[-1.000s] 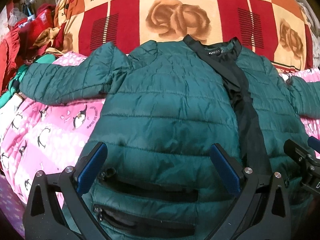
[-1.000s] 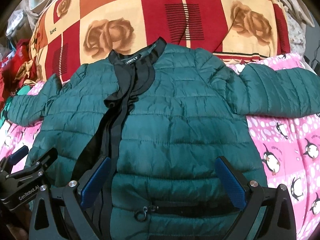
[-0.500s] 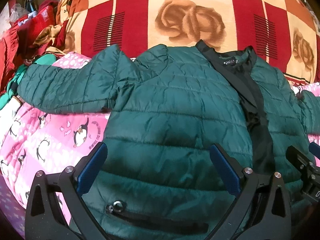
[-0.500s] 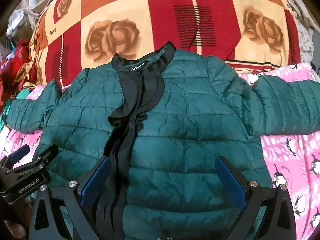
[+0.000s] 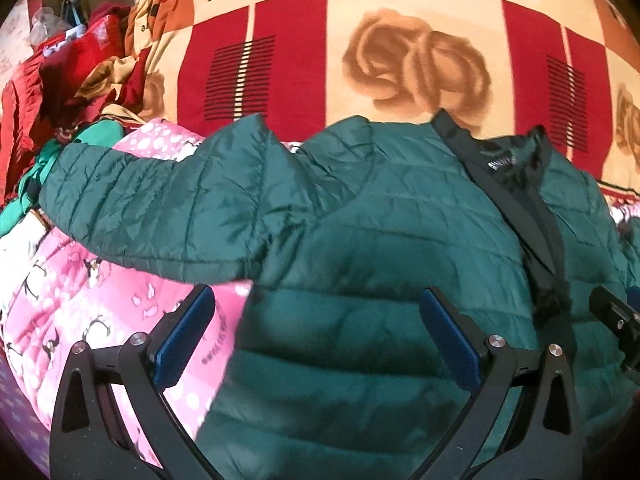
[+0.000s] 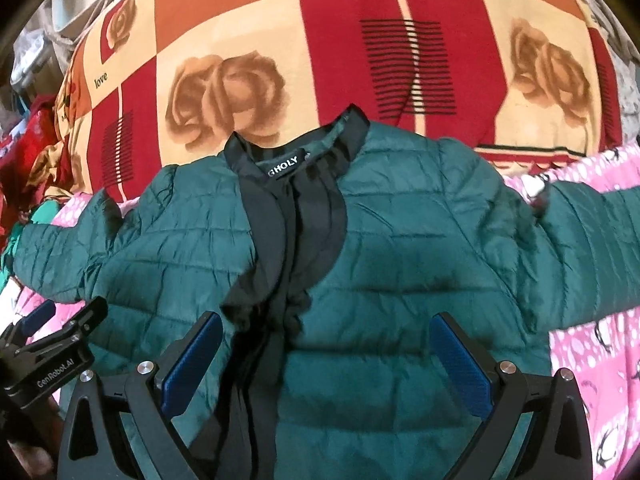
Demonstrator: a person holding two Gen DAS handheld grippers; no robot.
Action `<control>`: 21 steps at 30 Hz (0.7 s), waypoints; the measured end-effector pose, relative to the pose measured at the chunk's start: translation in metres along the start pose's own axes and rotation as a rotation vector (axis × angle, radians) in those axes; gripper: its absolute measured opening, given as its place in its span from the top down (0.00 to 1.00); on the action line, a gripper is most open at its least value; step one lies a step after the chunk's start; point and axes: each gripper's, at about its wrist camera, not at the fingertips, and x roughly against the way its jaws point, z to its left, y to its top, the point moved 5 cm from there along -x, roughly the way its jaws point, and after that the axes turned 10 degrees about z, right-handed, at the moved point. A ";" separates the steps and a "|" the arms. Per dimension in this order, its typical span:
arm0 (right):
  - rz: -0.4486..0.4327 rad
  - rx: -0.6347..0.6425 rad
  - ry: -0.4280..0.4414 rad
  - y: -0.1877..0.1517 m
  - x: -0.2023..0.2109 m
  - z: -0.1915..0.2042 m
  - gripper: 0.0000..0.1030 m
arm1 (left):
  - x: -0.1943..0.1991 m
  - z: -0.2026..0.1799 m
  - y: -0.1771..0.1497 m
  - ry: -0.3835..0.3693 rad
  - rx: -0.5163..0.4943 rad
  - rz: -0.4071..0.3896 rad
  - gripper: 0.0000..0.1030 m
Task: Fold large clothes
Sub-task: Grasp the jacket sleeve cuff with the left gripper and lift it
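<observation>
A dark green quilted puffer jacket [image 5: 360, 240] lies face up on a pink penguin-print sheet [image 5: 80, 300], with a black lining and collar [image 6: 296, 184] and both sleeves spread out. Its left sleeve [image 5: 152, 208] reaches to the left; its right sleeve [image 6: 580, 252] reaches to the right. My left gripper [image 5: 316, 332] is open and empty above the jacket's left side, near the armpit. My right gripper [image 6: 326, 356] is open and empty above the jacket's chest, right of the black front opening. The left gripper also shows at the lower left of the right wrist view [image 6: 52, 344].
A red, orange and cream rose-patterned blanket [image 6: 320, 60] rises behind the jacket. A heap of red and green clothes [image 5: 60, 92] lies at the far left. The pink sheet also shows at the right [image 6: 592, 352].
Both grippers have moved up the jacket from the hem and pockets toward the chest. The pocket zippers have left view. Both jaws stay open.
</observation>
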 end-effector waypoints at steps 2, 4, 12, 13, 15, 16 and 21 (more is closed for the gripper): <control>0.001 0.001 0.002 0.004 -0.007 0.003 0.00 | -0.005 0.005 0.005 0.002 0.010 0.002 0.00; 0.007 -0.004 0.013 0.006 -0.016 0.007 0.00 | -0.010 0.010 0.010 0.008 0.018 0.003 0.01; 0.005 0.005 -0.003 0.013 -0.040 0.017 0.00 | -0.030 0.027 0.019 0.032 0.042 0.021 0.00; 0.004 0.004 -0.007 0.014 -0.042 0.018 0.00 | -0.032 0.028 0.020 0.032 0.045 0.022 0.00; 0.000 -0.006 -0.005 0.017 -0.045 0.019 0.00 | -0.034 0.031 0.022 0.032 0.053 0.022 0.01; -0.002 -0.011 -0.003 0.018 -0.046 0.019 0.00 | -0.035 0.031 0.023 0.033 0.055 0.022 0.00; -0.009 -0.023 0.001 0.024 -0.051 0.022 0.00 | -0.038 0.032 0.027 0.037 0.055 0.020 0.00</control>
